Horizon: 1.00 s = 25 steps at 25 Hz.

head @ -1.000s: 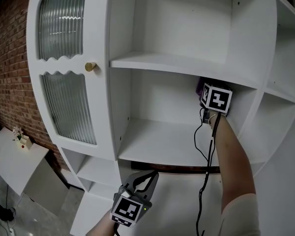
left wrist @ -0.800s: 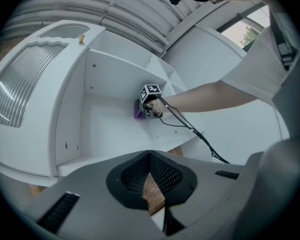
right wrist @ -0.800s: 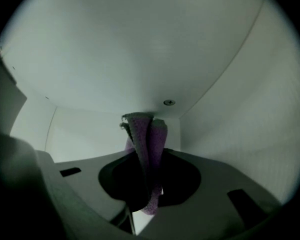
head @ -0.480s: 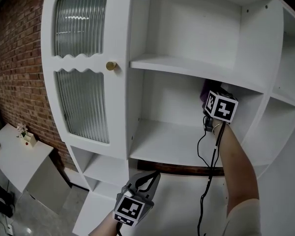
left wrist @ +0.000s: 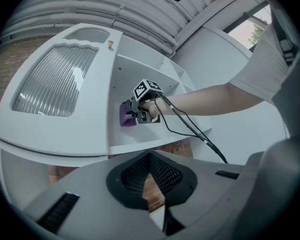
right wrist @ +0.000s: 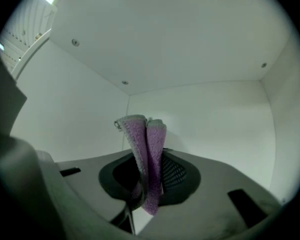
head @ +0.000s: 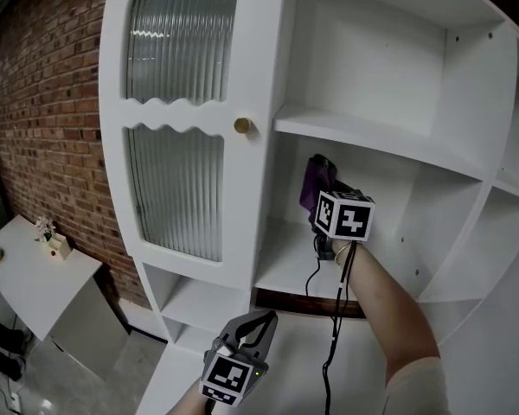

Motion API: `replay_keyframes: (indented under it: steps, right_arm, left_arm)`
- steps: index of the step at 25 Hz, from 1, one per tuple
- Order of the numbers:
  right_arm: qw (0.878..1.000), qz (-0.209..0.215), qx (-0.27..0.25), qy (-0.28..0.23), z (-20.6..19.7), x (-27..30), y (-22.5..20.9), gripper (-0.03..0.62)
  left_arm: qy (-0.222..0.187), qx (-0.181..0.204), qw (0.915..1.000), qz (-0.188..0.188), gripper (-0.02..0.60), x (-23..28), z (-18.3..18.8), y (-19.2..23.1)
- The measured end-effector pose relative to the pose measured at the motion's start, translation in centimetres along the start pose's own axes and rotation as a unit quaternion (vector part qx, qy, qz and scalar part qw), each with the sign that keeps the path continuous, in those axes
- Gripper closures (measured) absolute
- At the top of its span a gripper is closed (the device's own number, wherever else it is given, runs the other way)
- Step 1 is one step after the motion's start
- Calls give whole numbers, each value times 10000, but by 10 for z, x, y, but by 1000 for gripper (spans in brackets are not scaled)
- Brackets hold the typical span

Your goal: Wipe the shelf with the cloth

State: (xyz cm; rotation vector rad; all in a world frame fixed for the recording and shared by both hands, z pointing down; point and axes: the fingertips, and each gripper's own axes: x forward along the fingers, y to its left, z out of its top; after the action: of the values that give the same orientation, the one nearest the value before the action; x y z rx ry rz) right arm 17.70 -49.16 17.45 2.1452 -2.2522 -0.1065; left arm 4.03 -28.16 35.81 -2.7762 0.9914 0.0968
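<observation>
Right tongs [right wrist: 149, 178] clamp cloth [right wrist: 145, 144] inside shelf [head: 281, 271] beside glass door [head: 177, 188].

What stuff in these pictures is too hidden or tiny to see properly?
1. The right gripper jaws in the head view: its marker cube and the hand cover them.
2. Whether the purple cloth touches the shelf wall: neither the head view nor the right gripper view shows it.
3. The small things on the low table, head view: too tiny to name.
4. The cabinet bottom, head view: cut off by the edge, partly behind the left gripper.
</observation>
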Motion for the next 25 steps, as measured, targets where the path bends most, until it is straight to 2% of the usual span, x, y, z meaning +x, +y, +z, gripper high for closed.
replay_keyframes:
  steps: [5, 9, 13, 19, 25]
  right_arm:
    - [9994, 259, -205, -41, -3, 31, 48, 513]
    - [9991, 207, -354, -127, 3, 47, 62, 513]
    - [9980, 27, -604, -184, 5, 58, 57, 513]
    - [9946, 55, -981, -334, 6, 61, 45, 505]
    - [9957, 1, -872, -303, 3, 53, 21, 505]
  left_arm:
    - [55, -77, 9996, 259, 568, -15, -11, 30]
    - [133, -2, 9990, 419, 568, -22, -19, 45]
    - [188, -17, 9989, 433, 568, -24, -26, 50]
    - [222, -45, 9985, 501, 568, -22, -29, 50]
    - [245, -13, 9985, 491, 568, -14, -30, 40]
